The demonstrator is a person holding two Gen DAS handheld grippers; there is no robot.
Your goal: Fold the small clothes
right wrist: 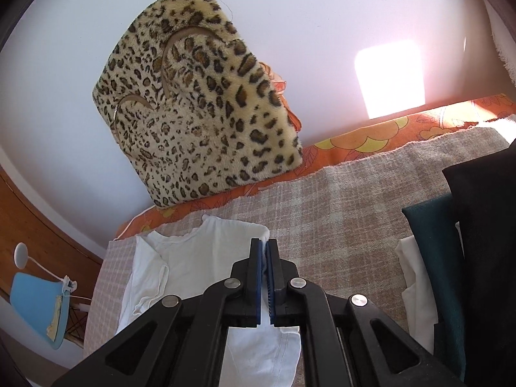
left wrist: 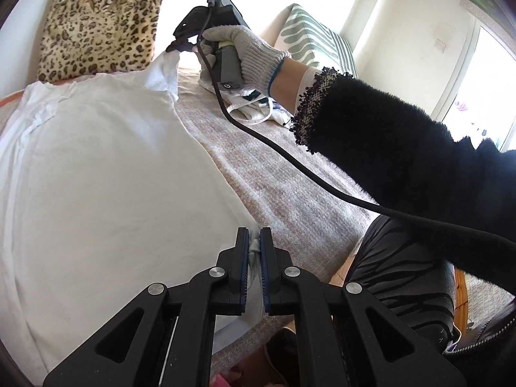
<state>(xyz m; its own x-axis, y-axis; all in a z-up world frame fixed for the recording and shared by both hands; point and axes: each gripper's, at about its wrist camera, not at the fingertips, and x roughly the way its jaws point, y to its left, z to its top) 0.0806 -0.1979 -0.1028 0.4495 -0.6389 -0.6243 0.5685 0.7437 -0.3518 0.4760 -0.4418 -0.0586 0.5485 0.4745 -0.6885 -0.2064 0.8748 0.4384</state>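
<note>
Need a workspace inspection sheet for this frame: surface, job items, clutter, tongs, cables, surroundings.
Surface: beige checked woven blanket over an orange floral sheet.
Job's things: white cotton T-shirt spread flat on the blanket, one edge lifted.
Clutter: leopard-print plush cushion against the wall; folded dark teal cloth and crumpled white printed garment at the side.
Grippers: left tongs shut on the T-shirt edge; right tongs shut on its sleeve end.
Cables: thick black cable hanging from the right device across the blanket.
Surroundings: white wall, green striped pillow, blue chair.
</note>
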